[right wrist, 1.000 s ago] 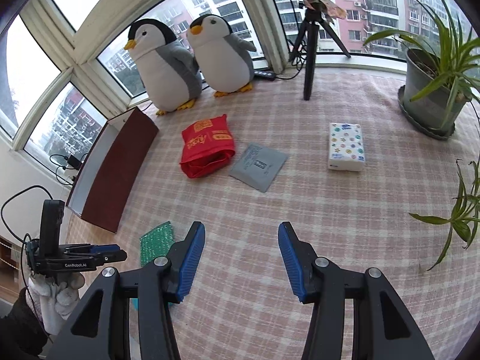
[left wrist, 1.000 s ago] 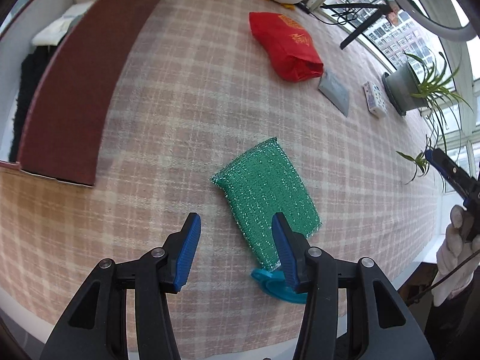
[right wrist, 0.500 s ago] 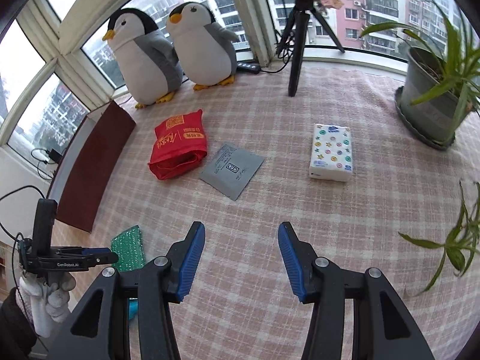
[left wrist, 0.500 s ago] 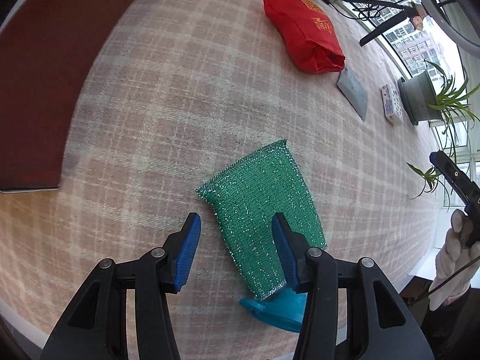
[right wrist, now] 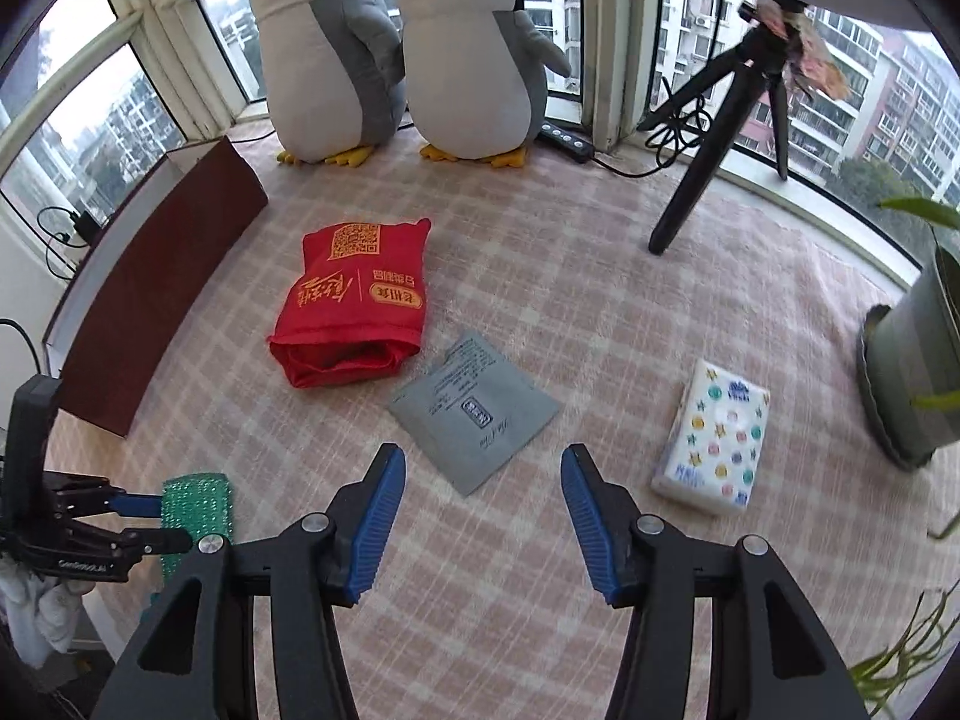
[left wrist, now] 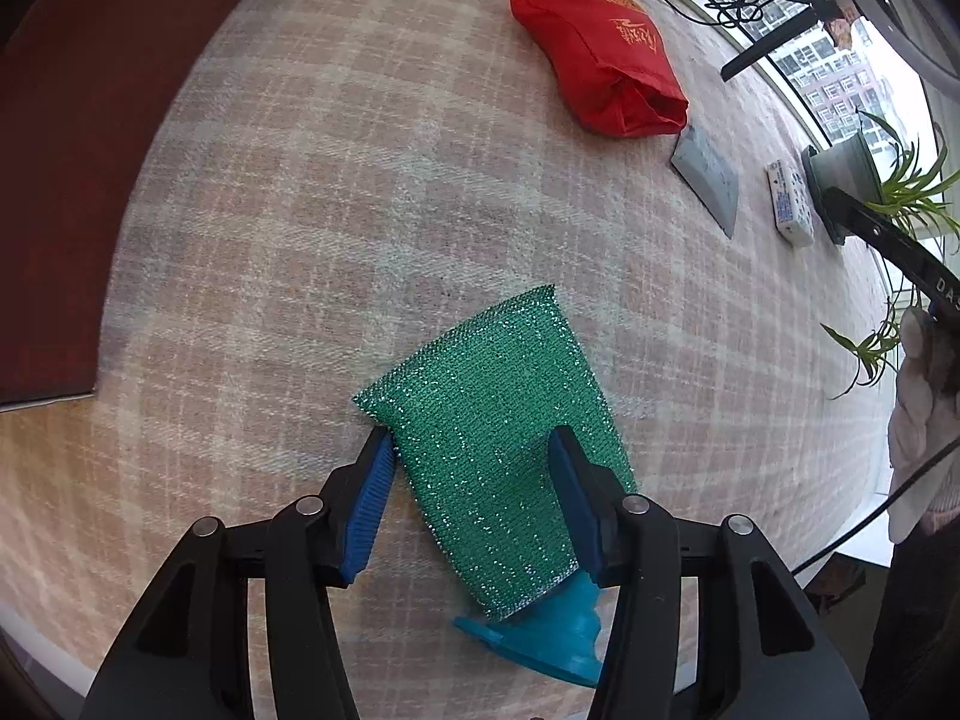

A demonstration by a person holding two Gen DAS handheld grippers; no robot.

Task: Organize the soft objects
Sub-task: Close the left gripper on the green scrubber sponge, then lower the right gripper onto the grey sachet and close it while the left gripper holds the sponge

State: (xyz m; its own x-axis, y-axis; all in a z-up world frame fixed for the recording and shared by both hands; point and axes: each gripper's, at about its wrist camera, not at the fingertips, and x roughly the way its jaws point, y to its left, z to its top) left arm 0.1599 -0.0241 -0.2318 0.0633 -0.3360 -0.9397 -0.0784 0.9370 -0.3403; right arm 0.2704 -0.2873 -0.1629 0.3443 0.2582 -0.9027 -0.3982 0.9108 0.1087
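Left gripper (left wrist: pixel 471 462) spread wide, straddling the green scouring pad (left wrist: pixel 498 456): left pad just touching its edge, right pad over its surface, not clamped. Teal holder (left wrist: pixel 540 636) poking out under the scourer's near end. Beyond the scourer, red bag (left wrist: pixel 600 54); farther right, grey pouch (left wrist: pixel 705 177).

Right gripper (right wrist: pixel 483 501) also spread wide, grasping nothing, hovering over the plaid cloth (right wrist: pixel 600 300), well right of the scourer, near the tissue pack (right wrist: pixel 714 438).

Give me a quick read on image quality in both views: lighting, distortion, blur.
Left wrist view: soft daylight, heavy fisheye bending of the checked cloth, black corners; green scrubber sharp between the left tool fingers, its threads glinting. Right wrist view: bright windows wash out at upper left, penguins sharp, tripod top slightly smeared.
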